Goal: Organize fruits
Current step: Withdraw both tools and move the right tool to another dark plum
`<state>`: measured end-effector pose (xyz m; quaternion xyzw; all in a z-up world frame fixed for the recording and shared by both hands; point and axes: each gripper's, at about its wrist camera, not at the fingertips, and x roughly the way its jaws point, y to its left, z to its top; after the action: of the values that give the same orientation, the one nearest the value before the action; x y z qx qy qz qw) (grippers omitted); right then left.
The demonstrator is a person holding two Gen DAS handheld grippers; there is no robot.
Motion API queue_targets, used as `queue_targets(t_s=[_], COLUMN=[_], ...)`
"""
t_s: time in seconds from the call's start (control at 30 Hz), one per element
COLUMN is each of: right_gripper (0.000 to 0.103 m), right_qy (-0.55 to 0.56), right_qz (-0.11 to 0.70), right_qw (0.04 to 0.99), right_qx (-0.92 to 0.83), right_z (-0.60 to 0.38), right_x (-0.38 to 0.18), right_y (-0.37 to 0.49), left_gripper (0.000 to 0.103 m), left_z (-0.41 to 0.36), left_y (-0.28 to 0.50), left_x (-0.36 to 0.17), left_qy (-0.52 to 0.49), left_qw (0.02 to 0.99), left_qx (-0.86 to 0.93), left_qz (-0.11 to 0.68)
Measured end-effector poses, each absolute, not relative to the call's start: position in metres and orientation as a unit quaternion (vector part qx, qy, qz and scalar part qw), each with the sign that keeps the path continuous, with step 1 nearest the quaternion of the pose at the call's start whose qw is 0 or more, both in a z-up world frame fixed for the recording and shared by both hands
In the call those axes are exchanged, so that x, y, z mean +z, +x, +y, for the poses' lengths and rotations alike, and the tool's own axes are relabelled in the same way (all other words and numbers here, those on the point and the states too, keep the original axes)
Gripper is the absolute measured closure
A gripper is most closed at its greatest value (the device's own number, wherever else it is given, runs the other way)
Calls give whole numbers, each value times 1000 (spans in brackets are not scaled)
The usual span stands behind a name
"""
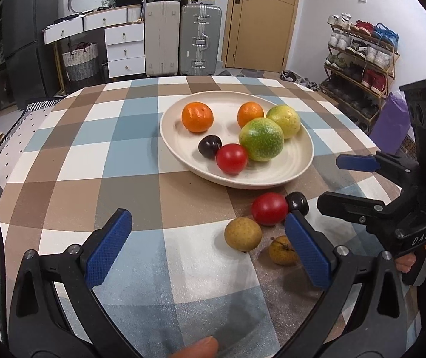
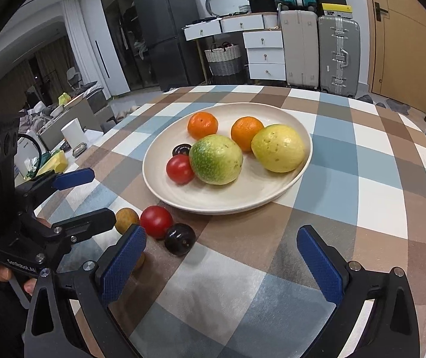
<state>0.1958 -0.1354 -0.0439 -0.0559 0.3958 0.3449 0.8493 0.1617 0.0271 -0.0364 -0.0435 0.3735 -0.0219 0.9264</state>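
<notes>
A cream plate (image 1: pixel 284 168) (image 2: pixel 242 192) holds two oranges (image 1: pixel 197 117), two green-yellow fruits (image 1: pixel 261 139), a dark plum (image 1: pixel 209 146) and a red tomato (image 1: pixel 231 158). On the checked cloth in front of it lie a second red tomato (image 1: pixel 269 208) (image 2: pixel 156 220), a dark plum (image 1: pixel 297 202) (image 2: pixel 180 238), a tan round fruit (image 1: pixel 242 234) (image 2: pixel 126 219) and a small brownish-yellow fruit (image 1: pixel 283 250). My left gripper (image 1: pixel 208 238) (image 2: pixel 102 195) hangs open just left of these loose fruits. My right gripper (image 2: pixel 222 253) (image 1: pixel 330 182) is open to their right, holding nothing.
The round table (image 1: pixel 93 155) has its edge close on the left and far side. Beyond it stand suitcases (image 1: pixel 183 38), white drawers (image 1: pixel 125 50), a shoe rack (image 1: pixel 362 56) and a door (image 1: pixel 260 18). A fingertip (image 1: pixel 201 349) shows at the bottom.
</notes>
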Motion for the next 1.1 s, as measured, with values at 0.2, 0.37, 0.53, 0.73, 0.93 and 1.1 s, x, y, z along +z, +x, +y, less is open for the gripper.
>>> queue_targets(t_s=[0.2,0.37,0.53,0.73,0.93,1.1], right_gripper=[0,0,1,5,19,26], right_qy=[-84,-91,-111,-130,-133,-137], right_qz=[402,417,421,421,429,426], right_qw=[846,836,827,824,818,815], right_qx=[341,345,354,357,359,368], right_z=[-129,-126,-116,-107,-104,-102], right_x=[-47,-52,-55,-58,-60,-60], right_y=[192,195,192,190,192,191], left_gripper=[1,1,1,1,1,1], left_z=[30,39,40,38,38,40], left_y=[164,167,168,170,169,169], left_x=[-39,-41,-41,-43,-43,-44], left_qy=[-50,-68,-66,-58,-61,-69], left_qw=[923,921,921,919,918,918], left_qx=[-18,-12,-11,-12,-13,-12], left_qz=[381,383,384,389,392,390])
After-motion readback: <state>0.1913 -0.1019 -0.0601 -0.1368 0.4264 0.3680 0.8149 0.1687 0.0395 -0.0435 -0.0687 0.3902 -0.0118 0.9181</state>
